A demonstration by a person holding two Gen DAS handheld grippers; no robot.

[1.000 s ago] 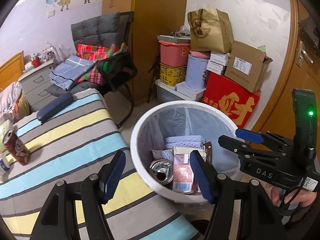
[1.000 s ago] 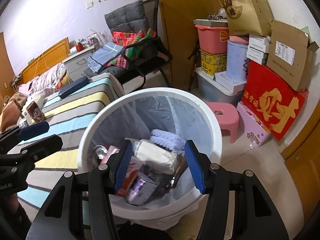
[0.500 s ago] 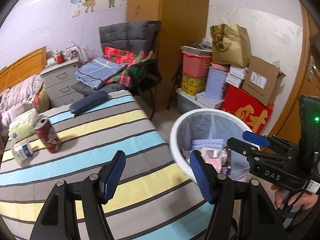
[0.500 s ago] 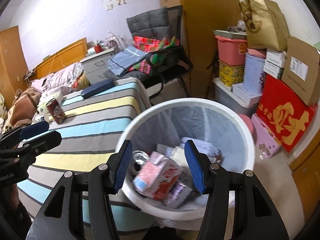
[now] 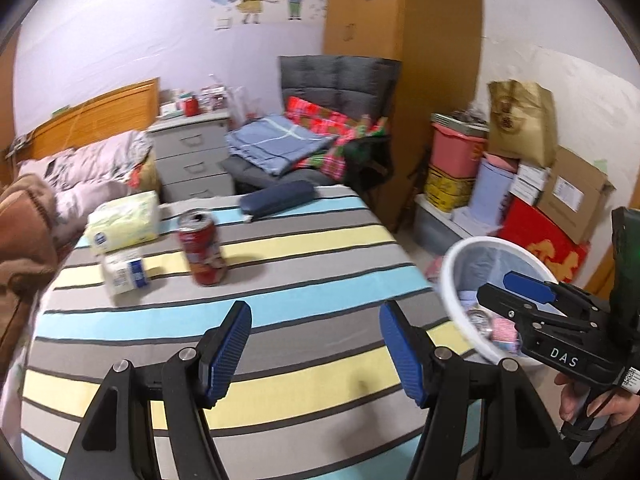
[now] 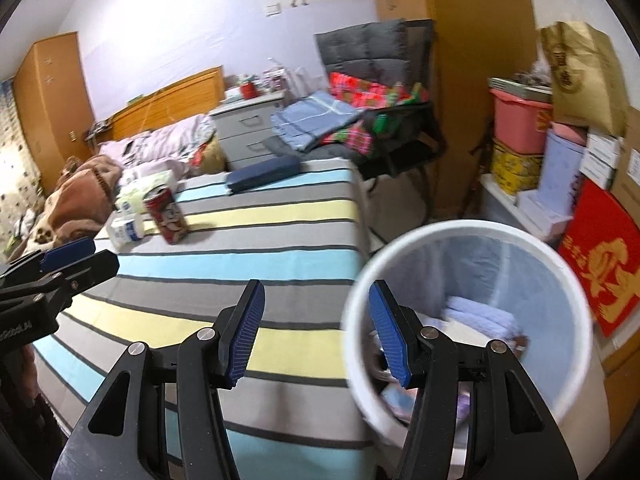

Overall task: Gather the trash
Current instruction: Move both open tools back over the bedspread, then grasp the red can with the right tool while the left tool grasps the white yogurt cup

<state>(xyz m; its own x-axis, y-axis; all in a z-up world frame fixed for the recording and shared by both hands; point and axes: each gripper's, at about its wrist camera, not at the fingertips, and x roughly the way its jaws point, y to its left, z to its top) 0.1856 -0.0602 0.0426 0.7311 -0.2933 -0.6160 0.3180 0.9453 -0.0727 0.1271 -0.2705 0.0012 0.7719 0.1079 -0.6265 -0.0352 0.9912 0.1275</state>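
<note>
Change: both views have swung off the white bin (image 6: 556, 264) and onto the striped bed (image 5: 304, 240) — a second ago the bin filled them.
Left gripper (image 5: 315, 348): jaws apart, nothing between them, over the bed's near edge.
Right gripper (image 6: 316, 332): jaws apart and empty, at the bed's right edge beside the bin.
Trash left: red can (image 5: 202, 252) upright toward the bed's far-left corner, a small white carton (image 5: 124, 274) just left of it, a pale tissue pack (image 5: 124, 226) behind.
Bin: on the floor off the bed's right edge, already holding rubbish.
Meaning: probably a drop is done; the can looks next.
</note>
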